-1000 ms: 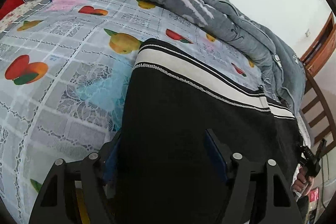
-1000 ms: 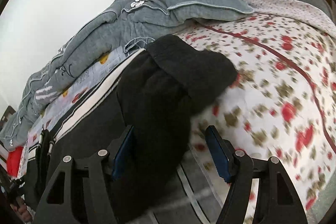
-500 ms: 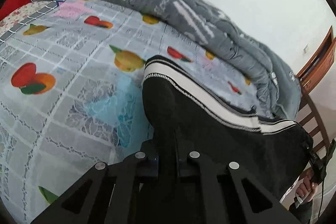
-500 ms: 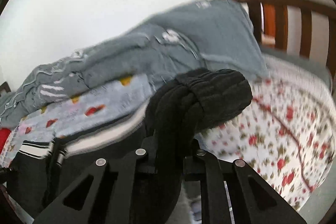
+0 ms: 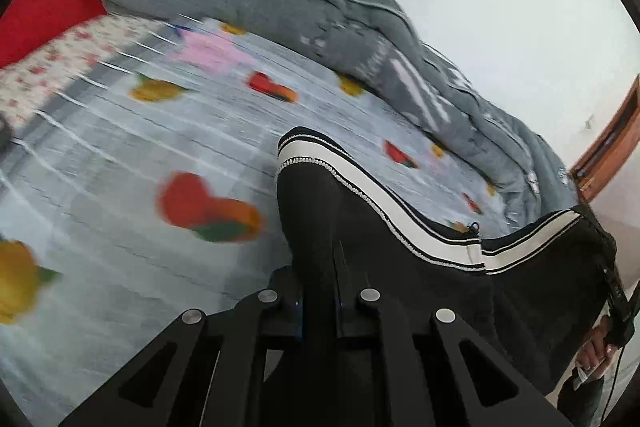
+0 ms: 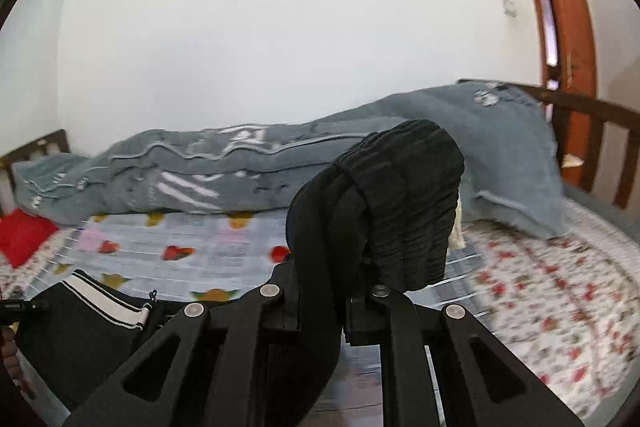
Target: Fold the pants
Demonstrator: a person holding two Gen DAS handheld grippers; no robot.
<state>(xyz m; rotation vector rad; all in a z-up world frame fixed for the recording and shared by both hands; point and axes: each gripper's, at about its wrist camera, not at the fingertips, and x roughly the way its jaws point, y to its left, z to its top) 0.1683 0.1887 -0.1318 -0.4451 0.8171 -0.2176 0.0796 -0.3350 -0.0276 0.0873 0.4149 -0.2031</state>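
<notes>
Bed (image 5: 120,155) below; pants (image 5: 360,227) being clenched by both grippers (image 5: 318,311) (image 6: 324,311), lifted; ends should be kept level.

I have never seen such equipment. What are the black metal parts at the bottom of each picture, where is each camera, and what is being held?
There is no robot here. A person holds one two-finger tool in each hand, and each tool carries a wide-angle camera that looks forward along its fingers. The black parts are those fingers. One picture comes from the left gripper, the other from the right gripper. Both are closed on the black pants with white side stripes: the left holds the striped part, the right holds the gathered elastic end. Beneath lies a bed with a fruit-patterned sheet, and a grey quilt is bunched along the wall.
</notes>
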